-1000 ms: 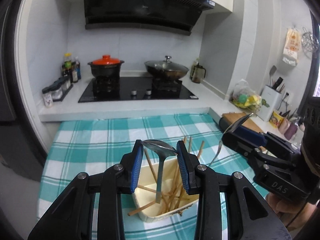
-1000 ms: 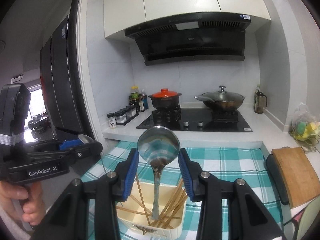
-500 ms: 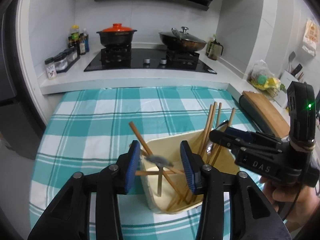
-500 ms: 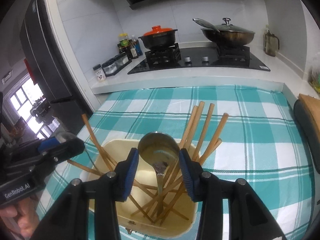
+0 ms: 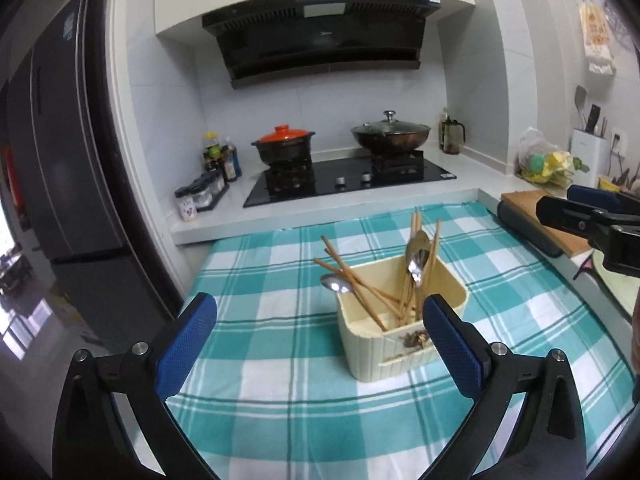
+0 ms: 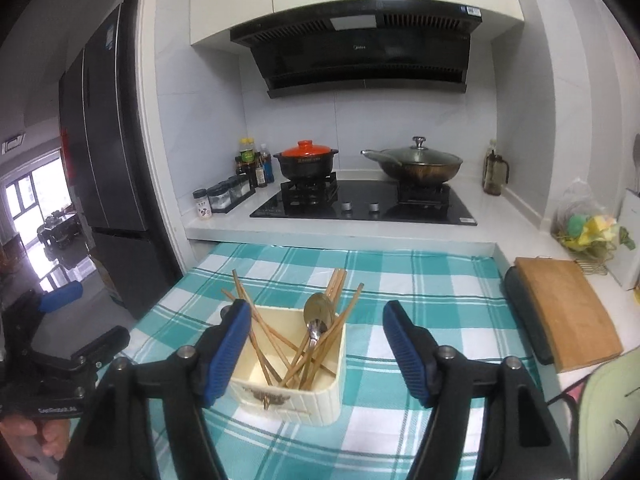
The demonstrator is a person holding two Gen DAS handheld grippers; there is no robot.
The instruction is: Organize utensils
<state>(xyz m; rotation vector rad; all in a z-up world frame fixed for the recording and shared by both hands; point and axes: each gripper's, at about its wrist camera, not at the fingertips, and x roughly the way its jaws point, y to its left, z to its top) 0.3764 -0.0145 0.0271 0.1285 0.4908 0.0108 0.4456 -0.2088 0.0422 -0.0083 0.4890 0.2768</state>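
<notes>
Checked teal-and-white cloth covers the bench (image 6: 420, 292), and near its middle a ribbed cream plastic holder (image 6: 292, 380) stands with thin wooden chopsticks (image 6: 280, 344) and two shiny steel spoons (image 5: 418, 256) leaning loosely inside. Left to right, the left hand-held gripper (image 5: 320, 344) and the right hand-held gripper (image 6: 316, 356) are both opening wide, nothing between the pads. I would draw both straight back, clear of the splayed sticks, so the light holder does not tip.

Teal-and-white check on cloth (image 5: 280, 360) over surface. Cream box (image 6: 296, 396), ribbed sides, dark emblem on front. Brown chopsticks (image 6: 280, 344) and silver spoons (image 5: 416, 256) inside. Blue ribbed pads, black frame on left hand-held gripper (image 5: 320, 336) and right hand-held gripper (image 6: 316, 352). Orange lid on black pot (image 6: 306, 162). Black hob (image 6: 360, 204). Tan board (image 6: 568, 312). White counter (image 6: 224, 228).
</notes>
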